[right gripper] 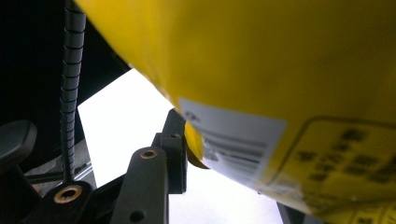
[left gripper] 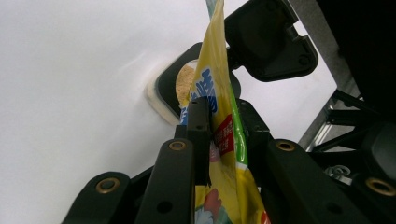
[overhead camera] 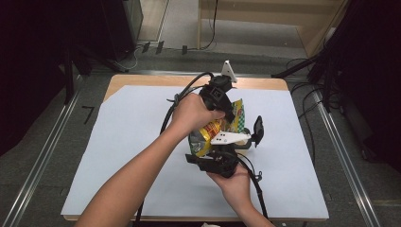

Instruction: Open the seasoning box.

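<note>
Your left gripper (overhead camera: 226,106) comes in from above and is clamped on the upper part of the yellow snack bag (overhead camera: 215,130); in the left gripper view the two black jaws press the flattened bag (left gripper: 219,140) from both sides, so the bag runs straight up between them. Your right gripper (overhead camera: 215,158) sits under the bag, nearer you, and grips its lower end. In the right gripper view the bag (right gripper: 280,70) bulges right over the jaws, one jaw pressed against its yellow side by the barcode label; the other jaw is mostly hidden behind the bag. So the bag hangs between both grippers, held off the table (overhead camera: 132,142), above the white sheet covering it.

Below the bag, in the left gripper view, a small open container (left gripper: 175,91) with tan powder rests on the white sheet, its black lid (left gripper: 271,39) swung open. The bag's top edge points down toward that container. In the high view the container (overhead camera: 246,142) is just right of the bag, with the lid (overhead camera: 258,128) standing up.
</note>
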